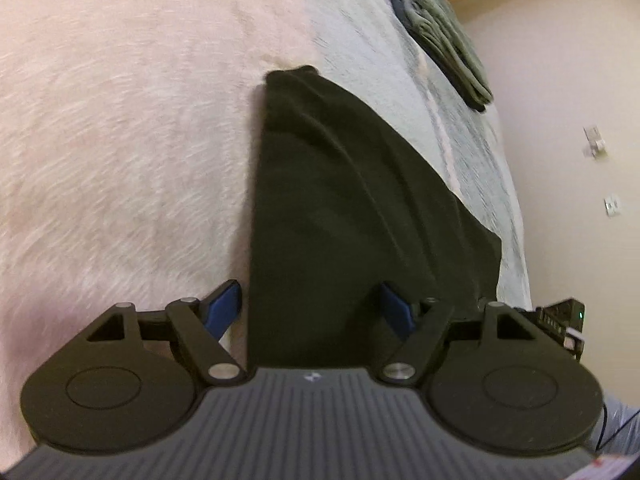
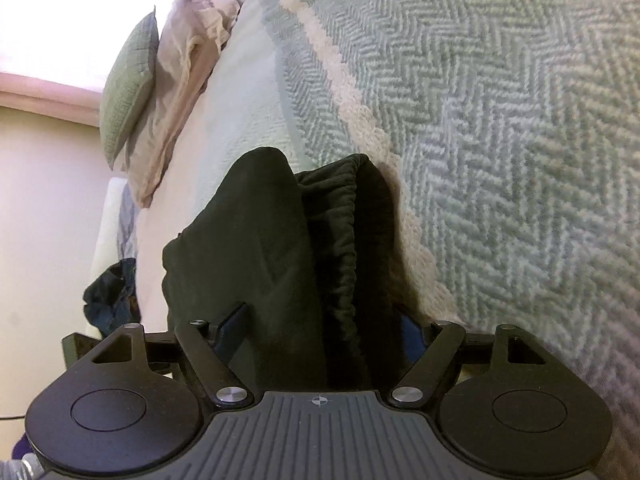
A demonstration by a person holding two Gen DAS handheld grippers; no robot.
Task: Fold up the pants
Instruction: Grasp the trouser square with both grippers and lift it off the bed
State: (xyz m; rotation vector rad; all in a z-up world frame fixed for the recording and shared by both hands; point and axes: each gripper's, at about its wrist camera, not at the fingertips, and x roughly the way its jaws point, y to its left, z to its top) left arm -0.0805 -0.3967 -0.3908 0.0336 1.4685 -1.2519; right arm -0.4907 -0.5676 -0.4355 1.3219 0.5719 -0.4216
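Lying on the bed (image 1: pixel 120 120), the dark pants (image 1: pixel 332 208) stretch away from both cameras, over a pale fleecy cover on one side and a green herringbone blanket (image 2: pixel 500 140) on the other. In the left wrist view the left hand-held gripper (image 1: pixel 316 312) stands wide, its blue pads (image 1: pixel 224 306) set on either side of the near end of the cloth; the cloth fills the gap, but whether the pads press on it cannot be told. In the right wrist view the right hand-held gripper (image 2: pixel 324 332) straddles a bunched part of the pants (image 2: pixel 280 260), where the gathered waistband (image 2: pixel 336 240) runs as a ribbed ridge between two dark folds; its fingers sit against the cloth on both sides, though a firm grip cannot be confirmed. A folded pile of grey-green clothes (image 1: pixel 440 40) lies farther along the bed near its edge. Pillows (image 2: pixel 160 92) lean at the head of the bed, and a crumpled dark garment (image 2: pixel 112 296) sits beside it.
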